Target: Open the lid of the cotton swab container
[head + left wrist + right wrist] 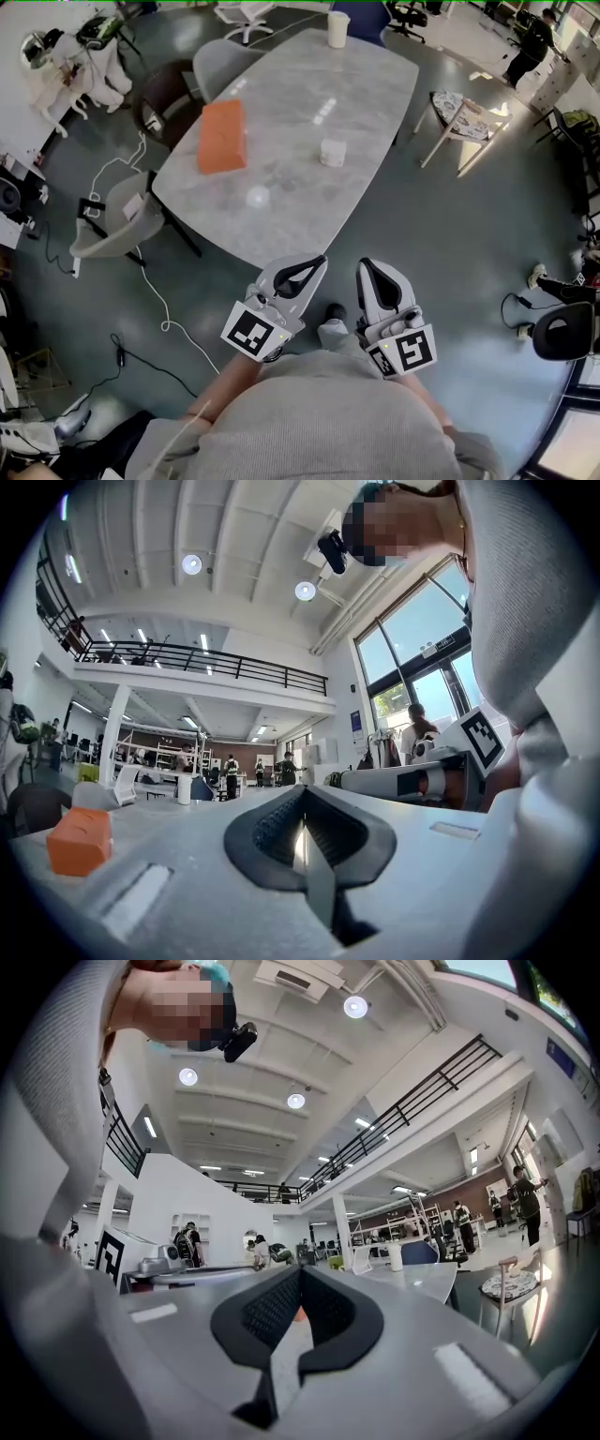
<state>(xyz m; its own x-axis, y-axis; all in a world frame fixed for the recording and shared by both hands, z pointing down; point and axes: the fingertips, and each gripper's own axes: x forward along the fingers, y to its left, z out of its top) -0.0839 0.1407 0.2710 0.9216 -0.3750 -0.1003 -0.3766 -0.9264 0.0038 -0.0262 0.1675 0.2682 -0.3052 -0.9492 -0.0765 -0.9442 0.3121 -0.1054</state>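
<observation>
Both grey plastic tools, my left gripper [320, 260] and right gripper [364, 265], are squeezed shut, empty. Ahead, the round clear swab container [258, 197] sits on the smooth marbled table [309, 84], near an orange box [222, 136].

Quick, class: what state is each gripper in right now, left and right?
Left gripper: closed, holding nothing.
Right gripper: closed, holding nothing.

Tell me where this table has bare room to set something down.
Bare: the wide far half between the white cylinder and the small white container, and the near edge past the clear round item. Busiest: the middle band around the orange box.
</observation>
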